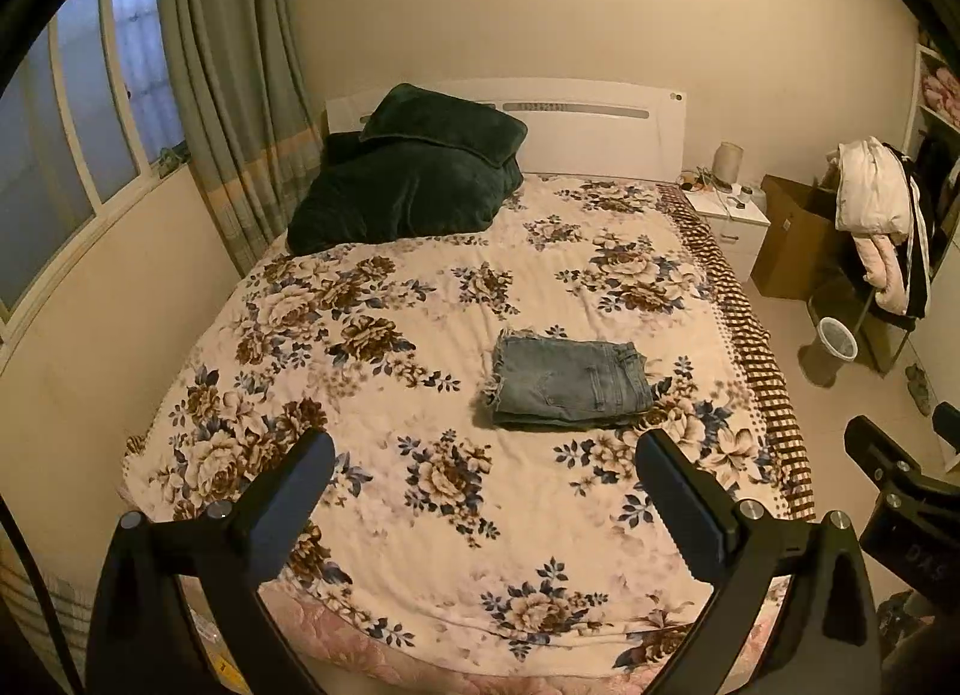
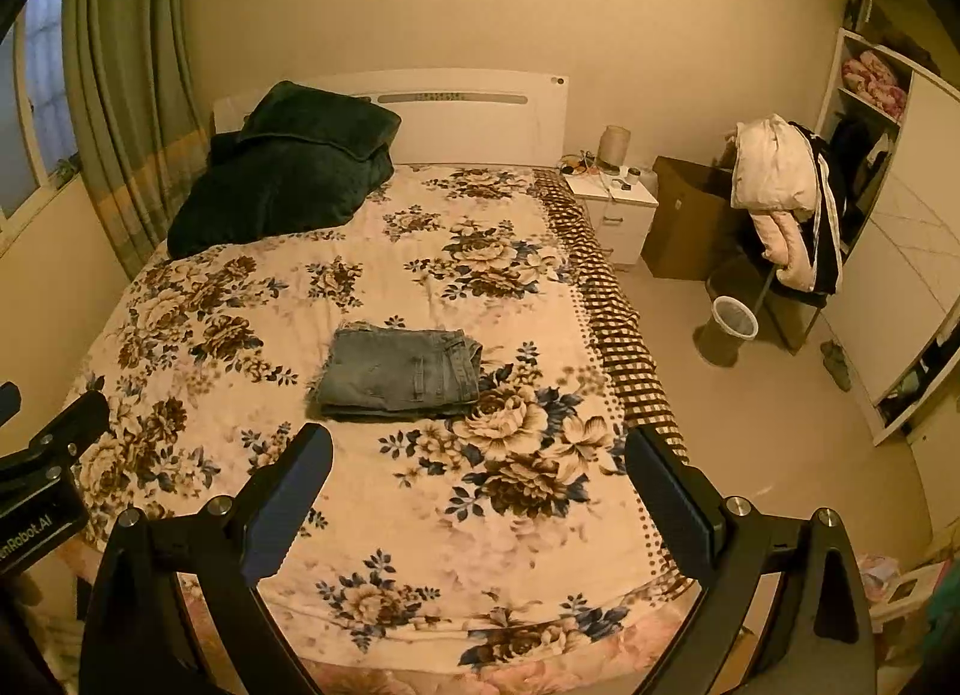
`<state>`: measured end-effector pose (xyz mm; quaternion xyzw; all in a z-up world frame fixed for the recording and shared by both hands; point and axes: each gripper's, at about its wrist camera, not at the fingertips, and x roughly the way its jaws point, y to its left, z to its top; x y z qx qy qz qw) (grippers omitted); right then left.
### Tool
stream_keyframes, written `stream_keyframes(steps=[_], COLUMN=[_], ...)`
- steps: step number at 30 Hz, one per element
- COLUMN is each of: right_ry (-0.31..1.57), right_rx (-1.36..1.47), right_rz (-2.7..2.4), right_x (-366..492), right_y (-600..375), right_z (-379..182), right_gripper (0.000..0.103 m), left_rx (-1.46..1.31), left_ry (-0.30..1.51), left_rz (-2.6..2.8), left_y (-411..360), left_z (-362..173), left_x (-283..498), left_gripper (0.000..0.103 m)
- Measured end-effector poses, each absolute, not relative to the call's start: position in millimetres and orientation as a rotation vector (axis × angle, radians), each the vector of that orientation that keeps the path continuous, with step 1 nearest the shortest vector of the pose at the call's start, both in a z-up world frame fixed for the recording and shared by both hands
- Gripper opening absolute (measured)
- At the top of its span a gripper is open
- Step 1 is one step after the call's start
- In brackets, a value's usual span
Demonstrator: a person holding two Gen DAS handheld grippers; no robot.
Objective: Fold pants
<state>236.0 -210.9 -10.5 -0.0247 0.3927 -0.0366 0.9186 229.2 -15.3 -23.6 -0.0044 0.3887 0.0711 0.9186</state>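
A pair of blue denim pants (image 1: 570,380) lies folded into a compact rectangle on the floral bedspread (image 1: 420,335), right of the bed's middle. It also shows in the right wrist view (image 2: 399,374). My left gripper (image 1: 485,485) is open and empty, held well above the foot of the bed, short of the pants. My right gripper (image 2: 479,482) is open and empty too, held at a similar height beside it. Part of the right gripper shows at the right edge of the left wrist view (image 1: 900,485).
A dark green blanket and pillow (image 1: 408,179) lie at the head of the bed. A white nightstand (image 1: 729,221), a cardboard box (image 1: 792,233), a chair draped with clothes (image 1: 882,227) and a waste bin (image 1: 834,344) stand to the right. A curtained window (image 1: 90,125) is on the left.
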Motion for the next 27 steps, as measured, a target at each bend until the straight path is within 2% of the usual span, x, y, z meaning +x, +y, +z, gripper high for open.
stream_keyframes(steps=[27], right_ry=[0.805], right_rx=[-0.023], right_rz=[-0.051], right_x=[224.1], right_y=[-209.9], right_z=[-0.7], right_gripper=[0.1], left_rx=[-0.004], left_ry=[0.791], left_rz=[0.136], left_y=[-16.9], left_z=[-19.0], left_x=[225.3], left_gripper=[0.103])
